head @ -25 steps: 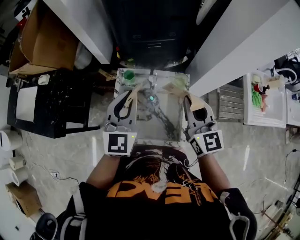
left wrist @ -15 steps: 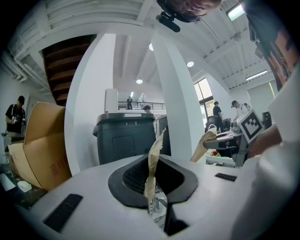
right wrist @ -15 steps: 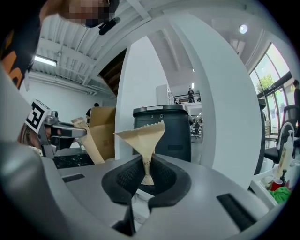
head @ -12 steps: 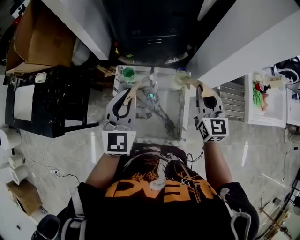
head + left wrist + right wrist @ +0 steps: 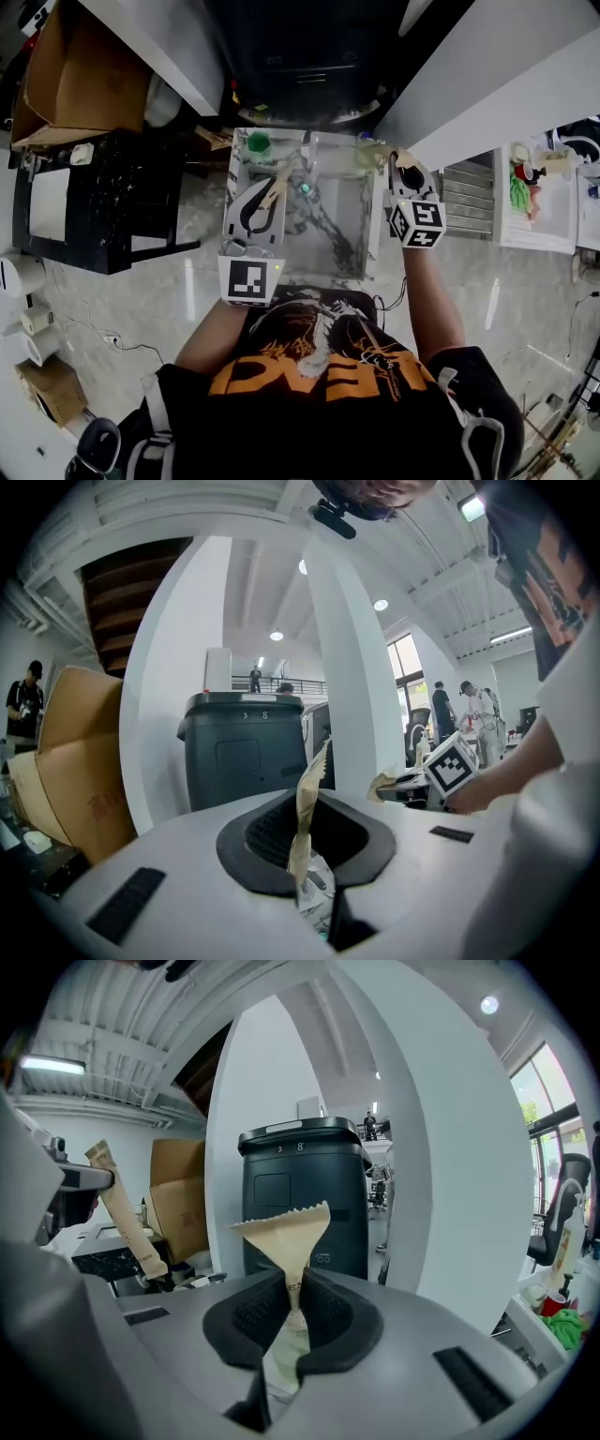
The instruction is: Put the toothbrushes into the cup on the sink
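The sink is white marble with dark grey veins. A green container stands at its far left corner. The paper-wrapped left toothbrush and right toothbrush are tan.

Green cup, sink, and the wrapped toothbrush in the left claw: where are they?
green cup point(image 5: 258, 144): head view, its open top.
sink point(image 5: 347, 227): head view, bare marbled basin floor.
wrapped toothbrush point(image 5: 306, 810): left gripper view, paper wrapper above the pinch.
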Motion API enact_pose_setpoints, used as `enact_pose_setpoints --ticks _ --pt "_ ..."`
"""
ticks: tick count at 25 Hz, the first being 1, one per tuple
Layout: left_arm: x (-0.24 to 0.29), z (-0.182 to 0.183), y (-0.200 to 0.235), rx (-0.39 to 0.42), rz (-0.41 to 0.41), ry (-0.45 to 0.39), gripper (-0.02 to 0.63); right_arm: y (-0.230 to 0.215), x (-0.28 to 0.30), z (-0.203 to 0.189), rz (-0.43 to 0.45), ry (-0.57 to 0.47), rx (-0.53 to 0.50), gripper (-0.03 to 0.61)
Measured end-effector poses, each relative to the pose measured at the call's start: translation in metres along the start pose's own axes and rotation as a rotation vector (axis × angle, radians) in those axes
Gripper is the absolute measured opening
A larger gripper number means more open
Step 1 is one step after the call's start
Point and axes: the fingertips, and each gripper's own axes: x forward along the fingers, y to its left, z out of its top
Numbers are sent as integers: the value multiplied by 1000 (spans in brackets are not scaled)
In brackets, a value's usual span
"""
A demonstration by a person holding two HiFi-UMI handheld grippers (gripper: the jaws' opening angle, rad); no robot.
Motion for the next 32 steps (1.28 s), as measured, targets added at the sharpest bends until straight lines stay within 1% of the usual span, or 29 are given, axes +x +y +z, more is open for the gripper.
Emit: enact_pose_setpoints --ticks 7,11,15,20,23,24,26,28,30,32 --pt "24 2 -31 15 -80 -17 51 -7 22 -30 -2 65 29 41" --pt "34 -2 -47 29 -117 -5 51 -9 31 -52 7 110 45 41" --pt "40 -7 -58 38 -143 13 51 -9 40 -70 21 147 52 41" --pt "47 -6 -68 52 -167 18 51 -7 51 -87 35 188 27 43" --pt "49 -5 -71 62 -176 25 51 -2 54 -95 74 191 37 51" --pt "50 -4 -71 67 -179 24 51 1 55 -96 97 186 41 69" --pt "49 -2 -73 75 -186 22 51 6 54 -97 129 175 42 189" --pt "49 -1 -73 73 -188 21 51 8 53 -97 130 171 37 223" --pt "48 -1 -73 70 -189 20 51 9 50 -93 124 157 32 241" --pt "47 0 -71 61 -187 15 51 10 46 -80 122 113 29 263"
